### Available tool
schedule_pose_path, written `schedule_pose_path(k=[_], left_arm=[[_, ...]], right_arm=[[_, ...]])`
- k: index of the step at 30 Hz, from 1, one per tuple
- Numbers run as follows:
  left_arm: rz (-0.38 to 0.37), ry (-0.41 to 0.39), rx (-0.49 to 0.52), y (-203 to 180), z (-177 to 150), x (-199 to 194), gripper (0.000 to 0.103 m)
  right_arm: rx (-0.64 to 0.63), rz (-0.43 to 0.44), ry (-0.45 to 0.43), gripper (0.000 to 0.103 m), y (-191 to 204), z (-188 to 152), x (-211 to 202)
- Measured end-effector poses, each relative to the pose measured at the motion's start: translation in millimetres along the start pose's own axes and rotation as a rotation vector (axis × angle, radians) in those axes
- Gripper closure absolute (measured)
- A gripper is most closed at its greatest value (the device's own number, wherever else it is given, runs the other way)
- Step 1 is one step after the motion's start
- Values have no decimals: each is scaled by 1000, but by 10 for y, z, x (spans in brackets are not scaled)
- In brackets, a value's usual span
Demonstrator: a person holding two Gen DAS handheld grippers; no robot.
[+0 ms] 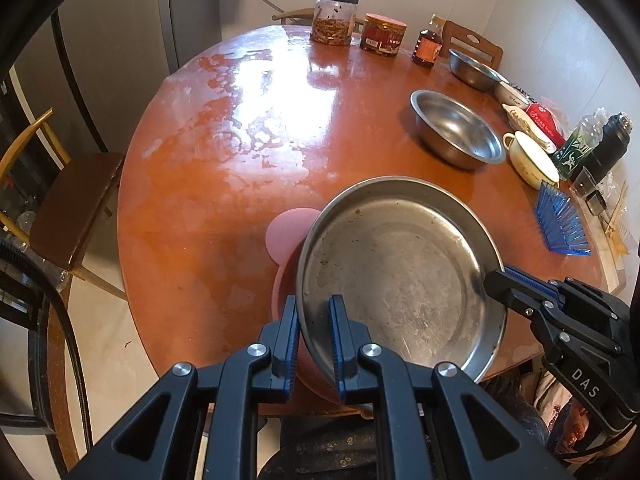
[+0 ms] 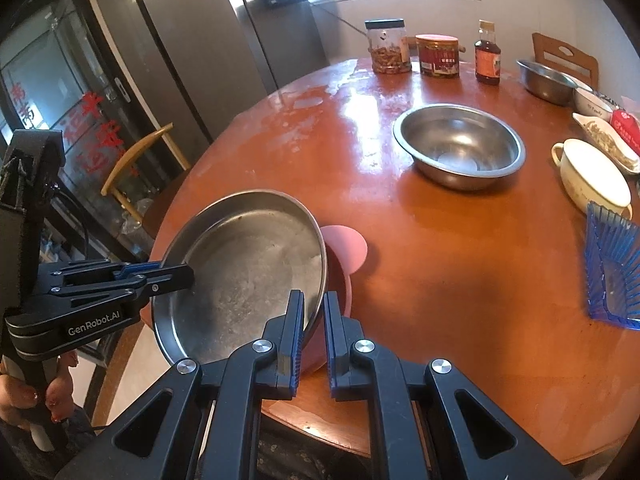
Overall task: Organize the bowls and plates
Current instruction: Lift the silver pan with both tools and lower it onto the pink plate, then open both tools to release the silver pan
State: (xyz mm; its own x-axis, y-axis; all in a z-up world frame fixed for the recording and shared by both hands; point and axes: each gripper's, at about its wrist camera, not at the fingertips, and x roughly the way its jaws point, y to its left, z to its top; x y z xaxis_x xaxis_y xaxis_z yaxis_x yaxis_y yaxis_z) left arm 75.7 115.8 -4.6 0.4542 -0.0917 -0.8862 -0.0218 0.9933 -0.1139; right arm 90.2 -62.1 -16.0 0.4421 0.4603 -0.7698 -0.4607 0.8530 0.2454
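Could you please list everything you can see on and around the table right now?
steel plate: 1, silver, tilted over the pink dish at the near table edge, both grippers on its rim
pink dish: 1, under the plate
steel bowls: 2, silver, middle right and far right
cream cup: 1, right side
blue tray: 1, right edge
jars: 2, far edge
sauce bottle: 1, dark, beside the jars
table: 1, round, reddish brown
chairs: 2, wooden, left and far right
left gripper: on the plate's near rim
right gripper: on the opposite rim
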Motion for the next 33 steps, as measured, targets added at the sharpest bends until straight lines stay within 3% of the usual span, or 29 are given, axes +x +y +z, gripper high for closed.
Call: schedule_pose_path(k=[28, 33], left_arm=[[1, 37, 8, 26, 24, 111, 88], [15, 29, 6, 14, 38, 90, 87]], right_arm=[[-27, -11, 30, 84, 3, 12, 129], [-24, -14, 18, 72, 8, 18, 107]])
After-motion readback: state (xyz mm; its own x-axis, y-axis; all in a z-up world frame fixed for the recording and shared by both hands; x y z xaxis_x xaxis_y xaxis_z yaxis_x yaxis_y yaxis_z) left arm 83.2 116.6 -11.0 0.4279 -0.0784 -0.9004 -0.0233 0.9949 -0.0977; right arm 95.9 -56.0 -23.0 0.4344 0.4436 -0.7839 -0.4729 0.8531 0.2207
